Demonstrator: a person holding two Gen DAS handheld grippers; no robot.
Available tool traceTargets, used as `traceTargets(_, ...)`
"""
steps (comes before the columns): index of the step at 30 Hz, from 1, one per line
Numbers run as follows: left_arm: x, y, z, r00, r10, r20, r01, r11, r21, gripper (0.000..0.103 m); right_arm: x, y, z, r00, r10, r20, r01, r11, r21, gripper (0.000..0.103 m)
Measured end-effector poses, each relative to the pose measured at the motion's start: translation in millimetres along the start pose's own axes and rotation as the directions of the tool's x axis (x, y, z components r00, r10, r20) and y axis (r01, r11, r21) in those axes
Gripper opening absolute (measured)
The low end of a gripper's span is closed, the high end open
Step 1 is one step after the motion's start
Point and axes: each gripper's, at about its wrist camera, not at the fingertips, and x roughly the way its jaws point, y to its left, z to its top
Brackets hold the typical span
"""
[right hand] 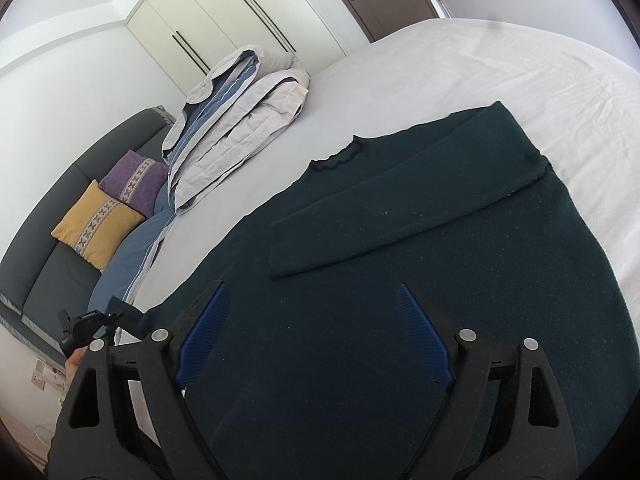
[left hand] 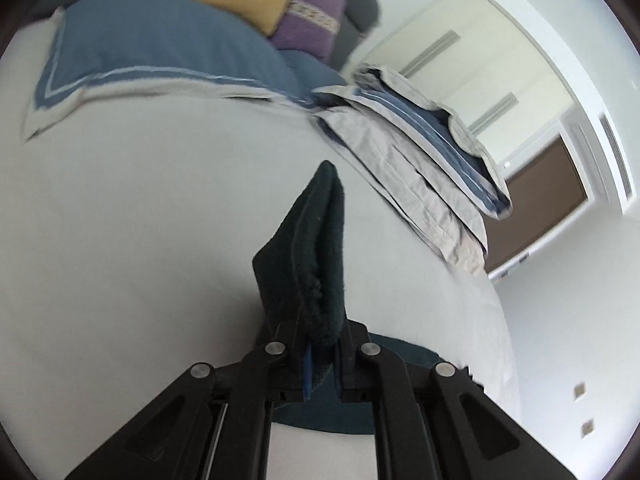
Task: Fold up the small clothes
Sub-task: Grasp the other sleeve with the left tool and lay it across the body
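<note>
A dark green sweater (right hand: 400,320) lies flat on the white bed sheet (right hand: 480,68), its collar (right hand: 340,156) pointing away from me. One sleeve (right hand: 400,216) is folded across the chest. My right gripper (right hand: 312,286) hovers just above the sweater's lower body, its jaws wide open with nothing between the blue pads (right hand: 200,332). In the left wrist view my left gripper (left hand: 320,340) is shut on a fold of the sweater's fabric (left hand: 308,248), which stands up past the jaws, above the sheet (left hand: 140,220).
A folded grey and blue duvet (right hand: 236,120) lies on the bed's far side, also in the left wrist view (left hand: 420,152). A blue pillow (left hand: 160,48), a yellow cushion (right hand: 96,224) and a purple cushion (right hand: 136,176) rest against the dark headboard (right hand: 52,272). Wardrobe doors (right hand: 208,12) stand behind.
</note>
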Motion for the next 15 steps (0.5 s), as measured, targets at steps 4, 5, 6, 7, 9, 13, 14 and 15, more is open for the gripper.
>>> traceTargets(4,14,-108,-41,0.999,-0.028,-0.045,0.040,0.954,0.296,0.008,-17,-32,-7,1.000,-0.011,0.015,0.010,0.998,0.055,0.085)
traceTargets(5,20,-133,-56,0.997,-0.031,-0.070,0.054,0.932,0.358,0.008,-20,-40,-9,1.000,-0.014,0.017,0.013,0.997,0.070,0.085)
traceTargets(6,28,-158,-72,0.995,-0.034,-0.097,0.072,0.908,0.414,0.008,-23,-48,-10,1.000,-0.017,0.019,0.015,0.996,0.086,0.085)
traceTargets(7,35,-180,-90,0.991,-0.040,-0.125,0.093,0.884,0.457,0.008,-26,-55,-11,1.000,-0.019,0.022,0.017,0.995,0.099,0.085)
traceTargets(9,49,-219,-125,0.984,-0.050,-0.172,0.135,0.842,0.523,0.008,-34,-70,-15,0.999,-0.024,0.032,0.020,0.992,0.126,0.085)
traceTargets(13,72,-284,-189,0.969,-0.061,-0.240,0.199,0.766,0.611,0.008,-51,-98,-17,0.998,-0.041,0.054,0.031,0.986,0.167,0.085)
traceTargets(14,76,-298,-204,0.967,-0.064,-0.248,0.212,0.745,0.632,0.008,-56,-105,-17,0.997,-0.047,0.061,0.035,0.984,0.176,0.085)
traceTargets(15,79,-310,-219,0.964,-0.066,-0.257,0.224,0.722,0.654,0.008,-60,-112,-17,0.996,-0.052,0.068,0.039,0.981,0.188,0.085)
